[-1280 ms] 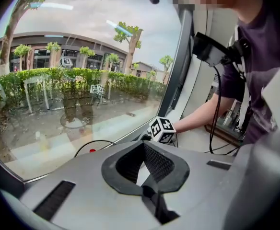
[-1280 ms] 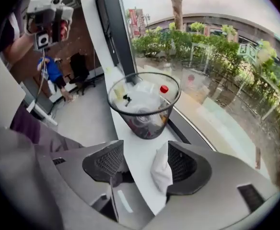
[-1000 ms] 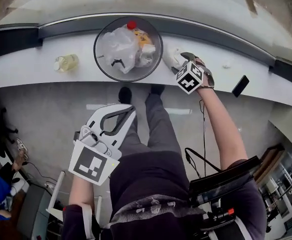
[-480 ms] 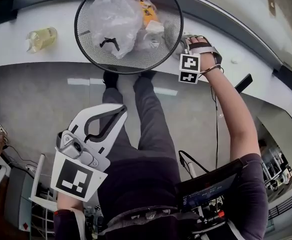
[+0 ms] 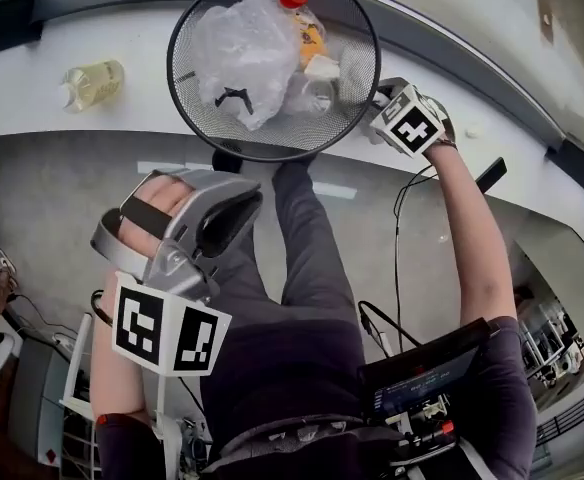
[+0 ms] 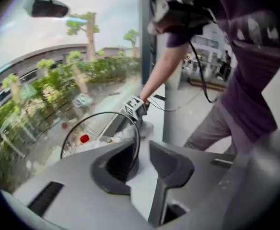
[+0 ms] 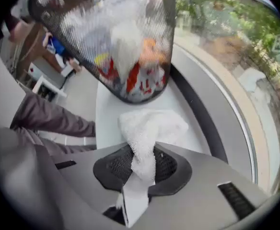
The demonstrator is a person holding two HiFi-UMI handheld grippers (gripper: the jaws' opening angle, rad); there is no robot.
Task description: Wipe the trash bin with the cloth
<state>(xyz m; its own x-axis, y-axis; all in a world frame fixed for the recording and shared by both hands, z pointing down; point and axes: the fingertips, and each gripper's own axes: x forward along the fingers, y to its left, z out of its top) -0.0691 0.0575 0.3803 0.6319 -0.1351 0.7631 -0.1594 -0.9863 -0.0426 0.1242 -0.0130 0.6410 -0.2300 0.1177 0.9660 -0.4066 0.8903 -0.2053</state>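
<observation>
right gripper just closed, pinching the cloth.

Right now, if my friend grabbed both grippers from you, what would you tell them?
Left gripper: shut, holding nothing, low and well back from the ledge.
Right gripper: its jaws have just closed on the white cloth, which is bunched on the ledge.
Trash bin: mesh, stands on the ledge with rubbish inside; the cloth lies beside its base.
Done: cloth gripped.
Left: all the wiping; the cloth is not on the bin yet.
</observation>
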